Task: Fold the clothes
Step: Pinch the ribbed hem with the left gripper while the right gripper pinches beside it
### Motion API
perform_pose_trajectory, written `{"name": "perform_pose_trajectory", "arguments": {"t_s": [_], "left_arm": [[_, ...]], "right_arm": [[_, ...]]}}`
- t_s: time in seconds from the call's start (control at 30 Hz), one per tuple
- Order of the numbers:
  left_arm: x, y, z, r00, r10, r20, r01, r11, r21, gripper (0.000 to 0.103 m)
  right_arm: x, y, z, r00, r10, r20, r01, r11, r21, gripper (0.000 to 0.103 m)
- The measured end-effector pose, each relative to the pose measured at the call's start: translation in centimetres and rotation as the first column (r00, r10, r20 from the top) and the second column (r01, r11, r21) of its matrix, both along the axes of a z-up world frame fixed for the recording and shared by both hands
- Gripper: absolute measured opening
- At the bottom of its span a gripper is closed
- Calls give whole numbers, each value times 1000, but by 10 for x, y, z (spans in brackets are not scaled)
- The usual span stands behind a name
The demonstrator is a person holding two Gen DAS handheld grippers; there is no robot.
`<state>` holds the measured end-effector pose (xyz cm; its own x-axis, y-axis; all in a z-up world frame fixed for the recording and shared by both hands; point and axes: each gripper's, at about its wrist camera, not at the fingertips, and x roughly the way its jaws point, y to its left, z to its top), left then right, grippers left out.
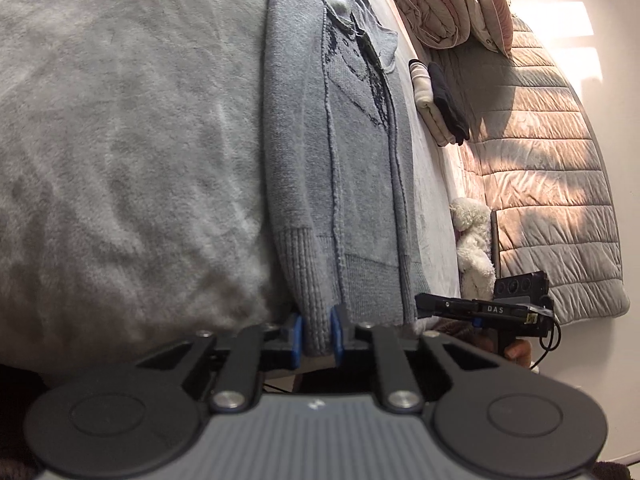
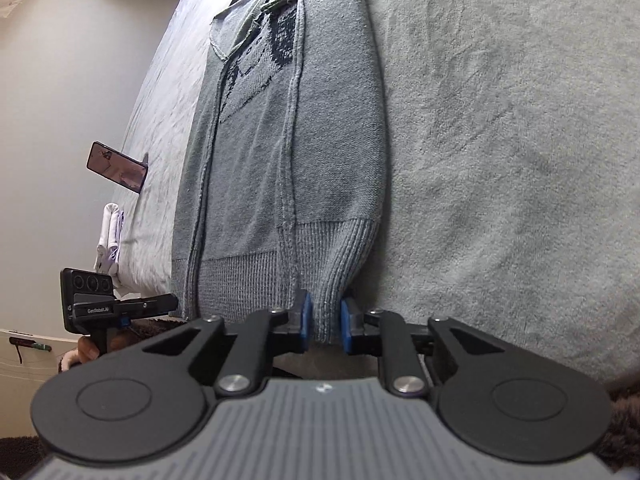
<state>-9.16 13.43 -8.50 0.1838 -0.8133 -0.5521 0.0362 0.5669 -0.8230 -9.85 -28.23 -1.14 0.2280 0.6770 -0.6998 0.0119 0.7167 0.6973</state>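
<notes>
1. The wide bed covered in a pale grey fleece blanket (image 1: pixel 120 140) fills most of both wrist views, and everything else lies on it or beside it.

2. The grey knitted sweater with a dark pattern near its collar (image 1: pixel 360 168) lies flat on the blanket, inside out by the look of its raised seams, both sleeves folded in over the body. Its long axis runs straight away from both grippers: ribbed hem at the near edge of the bed, collar at the far end.

3. A quilted beige padded cover (image 1: pixel 552 184) and a rolled pink and cream duvet (image 1: pixel 432 8) lie off to the side in the left wrist view, well apart from the sweater. Smaller things sit nearer: a stack of folded white and black garments (image 1: pixel 436 104) and a white fluffy soft toy (image 1: pixel 474 248).

4. The ribbed hem (image 2: pixel 248 276) is the part that matters. Each gripper meets it at 1 of its 2 corners, so neither hand is nearer; they are level along the same edge.

5. The left gripper (image 1: pixel 318 334) has its blue pads (image 1: pixel 297 336) pressed onto ribbed knit at its corner.

6. The right gripper (image 2: pixel 325 326) pinches a bunch of ribbed knit at the other corner.

7. My judgement: with both corners held and the collar dead ahead, the coming fold likely carries the hem forward along that long axis.
</notes>
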Motion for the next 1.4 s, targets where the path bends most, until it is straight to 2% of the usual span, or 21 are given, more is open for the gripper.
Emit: {"name": "perform_pose_trajectory", "arguments": {"t_s": [0.17,0.3,0.5,0.63,0.77,0.93,0.97,1.03,1.07,1.1,1.13,1.17,1.2,1.27,1.4], "left_arm": [[4,-1,14,999,23,41,-18,994,-112,8],[15,-1,26,992,93,81,-80,985,-151,8],[41,3,38,976,194,95,-180,973,-144,8],[66,5,42,966,227,127,-215,971,-102,8],[83,8,35,956,258,142,-249,966,-77,8],[92,11,18,936,308,171,-298,951,-82,9],[94,13,17,933,319,169,-307,947,-93,14],[95,17,18,922,343,179,-325,938,-122,32],[94,19,20,915,355,191,-333,933,-140,34],[93,20,25,906,359,222,-335,932,-137,36],[92,20,30,897,362,254,-338,931,-135,39],[91,21,35,886,365,286,-340,931,-132,40],[90,19,40,876,356,326,-342,934,-101,41],[91,13,44,868,329,370,-341,939,-37,41],[93,1,43,874,268,406,-320,945,66,41]], "right_arm": [[7,0,11,1000,-6,21,5,999,41,13],[16,1,24,998,-26,57,22,997,80,13],[45,3,40,990,-72,119,61,994,95,13],[68,6,41,985,-96,144,84,993,86,13],[89,0,31,977,-145,157,132,987,87,13],[104,-9,3,966,-217,138,201,972,120,15],[106,-10,-3,965,-232,124,217,968,123,16],[107,-12,-4,965,-234,116,220,968,119,17],[106,-15,0,961,-240,135,224,967,126,17],[104,-18,5,955,-251,159,231,964,133,22],[102,-21,10,948,-262,182,239,961,141,32],[100,-25,14,939,-278,204,251,956,150,38],[97,-29,17,928,-297,225,265,951,160,43],[95,-34,19,918,-317,238,282,945,168,43],[96,-32,15,921,-311,235,288,949,127,43]]}}
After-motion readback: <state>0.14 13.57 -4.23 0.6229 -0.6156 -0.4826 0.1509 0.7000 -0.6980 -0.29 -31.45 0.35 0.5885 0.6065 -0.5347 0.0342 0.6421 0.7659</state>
